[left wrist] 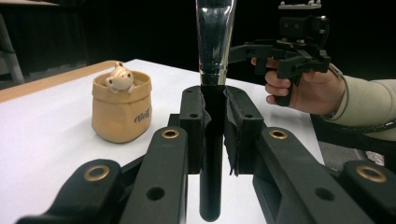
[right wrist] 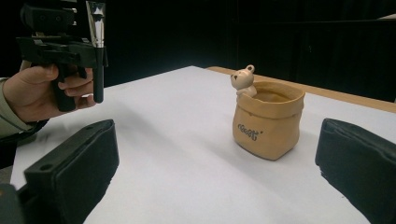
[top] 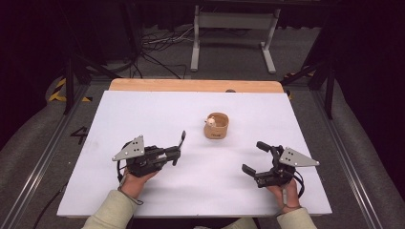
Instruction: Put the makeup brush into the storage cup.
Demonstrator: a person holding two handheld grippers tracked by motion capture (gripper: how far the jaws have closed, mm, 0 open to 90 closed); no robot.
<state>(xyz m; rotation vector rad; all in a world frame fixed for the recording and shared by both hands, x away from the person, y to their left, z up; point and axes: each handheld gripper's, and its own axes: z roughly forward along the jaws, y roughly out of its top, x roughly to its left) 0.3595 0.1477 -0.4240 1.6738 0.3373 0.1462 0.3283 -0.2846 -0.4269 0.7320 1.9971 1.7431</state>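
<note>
Two black two-jaw grippers sit low in the high view, each held in a person's hand above a white tabletop (top: 143,114). At lower left, the left gripper (top: 177,149) has its jaws closed tight around a slim tool with a black handle and shiny metal upper part (left wrist: 212,84), which stands upright between them. At lower right, the right gripper (top: 253,157) has its jaws spread wide apart, with nothing between them. Farther up, just right of centre, a small tan sack-shaped ceramic pot (top: 217,127) stands upright on the tabletop, well apart from both grippers, a little cream bear figure (top: 210,121) peeking over its rim.
</note>
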